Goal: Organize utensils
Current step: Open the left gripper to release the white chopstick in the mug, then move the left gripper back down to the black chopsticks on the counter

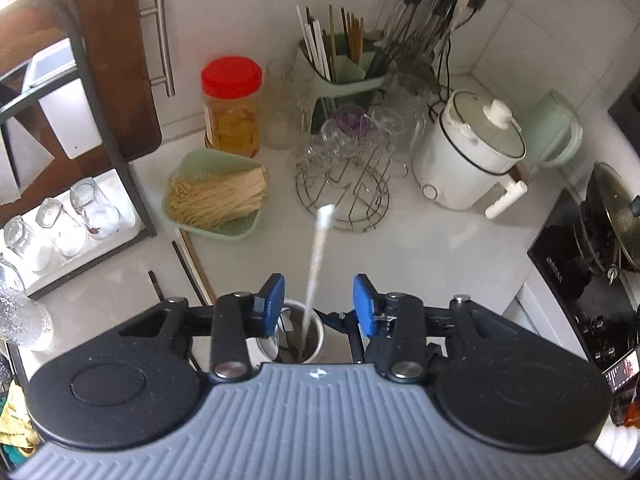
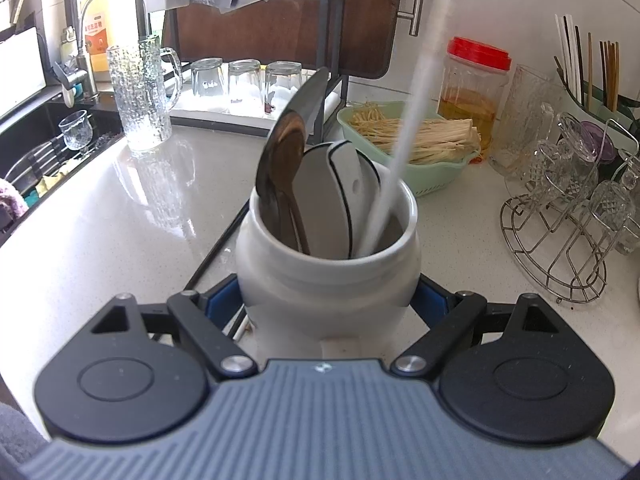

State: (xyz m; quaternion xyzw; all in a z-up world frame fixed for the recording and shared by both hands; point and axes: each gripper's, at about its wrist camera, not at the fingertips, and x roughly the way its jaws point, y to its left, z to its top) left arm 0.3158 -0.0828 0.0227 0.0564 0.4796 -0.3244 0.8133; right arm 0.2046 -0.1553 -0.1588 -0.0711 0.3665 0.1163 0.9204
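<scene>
The right gripper (image 2: 326, 300) is clamping the white ceramic jar (image 2: 328, 264), its blue pads pressing the jar's sides, most likely to keep it from tipping or sliding on the counter (image 2: 120, 220) while utensils are being dropped in. Just ahead of this claw, inside the jar, a dark metal spoon (image 2: 286, 148) and a white ladle (image 2: 340, 188) are leaning against the rim, bowls up

The left gripper (image 1: 318, 306) is hovering directly above the jar's mouth with its jaws released and standing apart. A white chopstick (image 1: 316, 264) is passing between the blue pads without touching either; its lower end is sitting in the jar, its blurred top tilting forward beyond the claw. Judging by that, the stick is being let go so it settles among the others

More chopsticks (image 1: 192, 264) are lying on the counter to the left of this claw, apparently awaiting sorting
</scene>
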